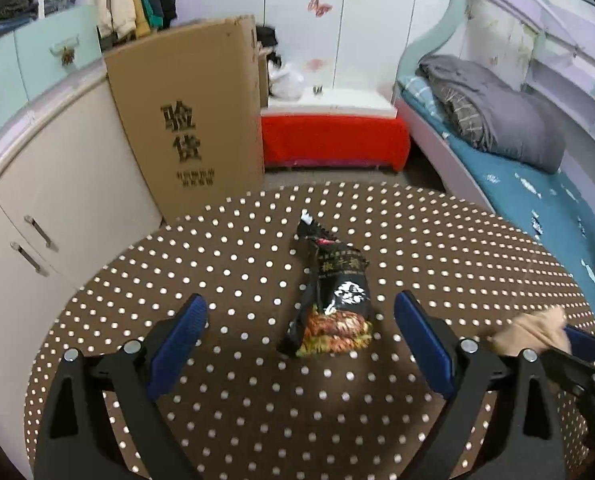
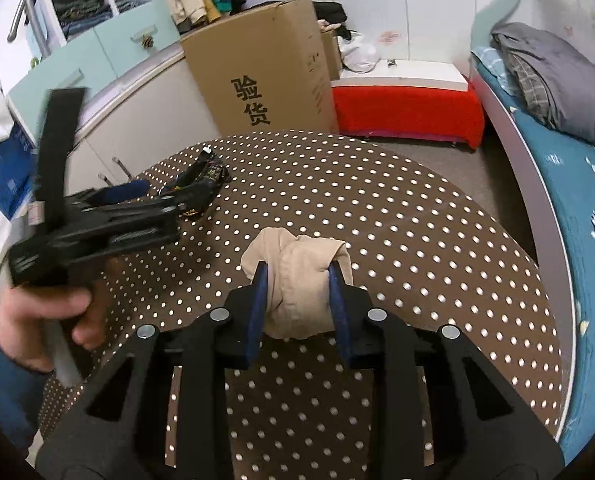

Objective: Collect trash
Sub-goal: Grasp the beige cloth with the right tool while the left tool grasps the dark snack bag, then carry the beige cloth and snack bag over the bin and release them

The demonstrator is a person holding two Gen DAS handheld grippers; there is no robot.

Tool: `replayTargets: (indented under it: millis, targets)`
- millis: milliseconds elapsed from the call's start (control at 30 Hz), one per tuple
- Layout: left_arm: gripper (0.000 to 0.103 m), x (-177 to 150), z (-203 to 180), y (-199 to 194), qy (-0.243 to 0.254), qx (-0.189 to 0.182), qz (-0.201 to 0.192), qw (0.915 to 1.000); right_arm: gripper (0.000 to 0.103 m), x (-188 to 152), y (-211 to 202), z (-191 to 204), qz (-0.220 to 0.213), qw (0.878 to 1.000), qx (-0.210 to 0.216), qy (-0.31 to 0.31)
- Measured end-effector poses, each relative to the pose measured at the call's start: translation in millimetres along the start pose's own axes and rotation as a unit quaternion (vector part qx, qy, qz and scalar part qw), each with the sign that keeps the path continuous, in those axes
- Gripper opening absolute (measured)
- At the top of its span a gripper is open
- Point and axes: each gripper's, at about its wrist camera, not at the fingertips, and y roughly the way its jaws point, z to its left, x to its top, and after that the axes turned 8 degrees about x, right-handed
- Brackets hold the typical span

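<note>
With the right gripper (image 2: 297, 292) clamped on the beige crumpled wad (image 2: 297, 280) over the dotted table (image 2: 417, 240), the left gripper (image 1: 301, 320), jaws spread, straddles the black snack wrapper (image 1: 331, 300); next step, presumably: lower and close.

On my polka-dot table (image 1: 257, 400) I count two bits of trash: one black snack wrapper (image 1: 331, 292) mid-table and one crumpled beige wad (image 2: 301, 284) to its right. Beyond the table stand one tall cardboard box (image 1: 189, 120), one red-covered bench (image 1: 333, 140) and one bed (image 1: 537, 184).
</note>
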Motion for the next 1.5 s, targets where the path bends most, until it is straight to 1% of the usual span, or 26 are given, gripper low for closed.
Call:
replayTargets:
  millis: [67,100,133,200,300,367,600,767,967,1133,1167,1300,1500]
  targets:
    - [0.076,2,0,5,0.001,-0.009,0.009,0.9999,0.029,-3,-5,-2,-0.005,1.000,0.001,0.005]
    - [0.066,3,-2,7,0.009,-0.005,0.010,0.9999,0.029,-4,-8,-3,-0.007,1.000,0.003,0.008]
    - [0.052,4,-4,6,0.017,-0.007,0.007,0.9998,0.029,-5,-10,-4,-0.009,1.000,0.004,0.011]
    - [0.034,3,-7,1,0.026,-0.019,0.007,0.9995,0.029,-6,-16,-5,-0.015,1.000,0.004,0.016]
    - [0.032,-4,-3,-9,0.013,-0.045,0.011,0.9988,0.029,-8,-27,-7,-0.024,0.999,0.004,0.020]
    - [0.032,-11,-2,-17,0.009,-0.047,0.006,0.9988,0.029,-9,-36,-7,-0.032,0.999,0.002,0.023]
    - [0.032,-36,1,-64,-0.015,-0.074,-0.015,0.9970,0.029,-15,-76,-5,-0.064,0.998,-0.008,0.023]
    - [0.032,-47,-10,-95,-0.012,-0.087,-0.034,0.9956,0.029,-22,-114,-8,-0.093,0.995,-0.014,0.025]
    - [0.032,-56,-41,-144,0.004,-0.111,-0.072,0.9912,0.029,-30,-159,-18,-0.131,0.991,-0.025,0.035]
    - [0.032,-57,-76,-174,0.029,-0.145,-0.092,0.9847,0.029,-37,-196,-35,-0.164,0.984,-0.038,0.050]
    - [0.032,-56,-79,-176,0.033,-0.149,-0.094,0.9838,0.029,-40,-206,-41,-0.174,0.982,-0.041,0.057]
    - [0.032,-57,-114,-193,0.062,-0.176,-0.103,0.9770,0.029,-49,-233,-63,-0.198,0.975,-0.060,0.080]
    - [0.032,-58,-164,-207,0.098,-0.211,-0.106,0.9669,0.029,-67,-261,-110,-0.216,0.964,-0.093,0.124]
